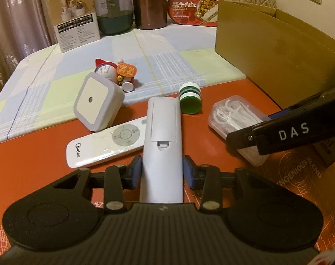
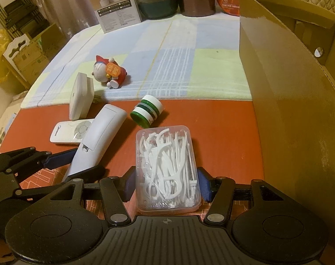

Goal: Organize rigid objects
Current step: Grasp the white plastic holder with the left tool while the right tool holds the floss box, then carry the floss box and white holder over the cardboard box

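In the left wrist view my left gripper (image 1: 162,172) is shut on a pale grey remote (image 1: 163,128) that lies back side up, its blue pads pressing both long edges. The same remote (image 2: 101,132) and left gripper (image 2: 77,165) show at the left of the right wrist view. My right gripper (image 2: 166,185) is shut on a clear box of white floss picks (image 2: 167,165), one pad on each side. On the red mat (image 2: 222,132) lie a white Midea remote (image 1: 105,142), a square night light (image 1: 96,103) and a green-and-white spool (image 1: 189,99).
A tall open cardboard box (image 2: 288,88) stands at the right. A small figurine (image 2: 110,70) lies on the checked cloth (image 2: 178,66). At the back stand a product carton (image 1: 74,22), a glass jar (image 1: 114,8), a copper cylinder (image 1: 149,4) and a red food box (image 1: 194,8).
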A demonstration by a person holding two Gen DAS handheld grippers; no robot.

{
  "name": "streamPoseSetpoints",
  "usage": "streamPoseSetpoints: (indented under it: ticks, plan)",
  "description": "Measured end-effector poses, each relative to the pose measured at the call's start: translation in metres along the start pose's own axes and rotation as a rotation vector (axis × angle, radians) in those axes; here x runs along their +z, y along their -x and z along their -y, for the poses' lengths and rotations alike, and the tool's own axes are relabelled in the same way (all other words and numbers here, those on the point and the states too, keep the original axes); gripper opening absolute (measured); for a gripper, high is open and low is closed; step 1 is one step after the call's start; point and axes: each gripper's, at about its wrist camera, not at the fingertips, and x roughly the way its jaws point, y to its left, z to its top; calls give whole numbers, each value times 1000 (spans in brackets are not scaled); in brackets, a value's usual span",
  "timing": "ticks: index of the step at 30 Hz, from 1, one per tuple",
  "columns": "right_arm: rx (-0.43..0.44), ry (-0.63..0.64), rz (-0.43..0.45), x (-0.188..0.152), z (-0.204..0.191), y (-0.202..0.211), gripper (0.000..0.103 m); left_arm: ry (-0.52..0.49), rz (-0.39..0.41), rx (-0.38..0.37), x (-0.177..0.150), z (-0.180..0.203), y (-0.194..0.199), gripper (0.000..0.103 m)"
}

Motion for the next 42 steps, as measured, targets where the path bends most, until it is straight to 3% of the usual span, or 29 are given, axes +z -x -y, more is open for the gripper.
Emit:
streamPoseSetpoints:
  ticks: [6, 10, 33, 42]
  plan:
    - [9, 1, -2, 0, -2, -1, 54, 82, -3, 85, -9, -9, 11, 34]
    - [11, 3, -3, 0, -4, -1, 54, 141, -16, 98, -11, -18, 13, 34]
    - [2, 36, 4, -2, -13, -3, 54, 146, -15, 68, -1, -25, 3, 33]
    - [-8, 54, 82, -1, -19, 12, 53, 159, 19, 64, 5, -31, 25, 33]
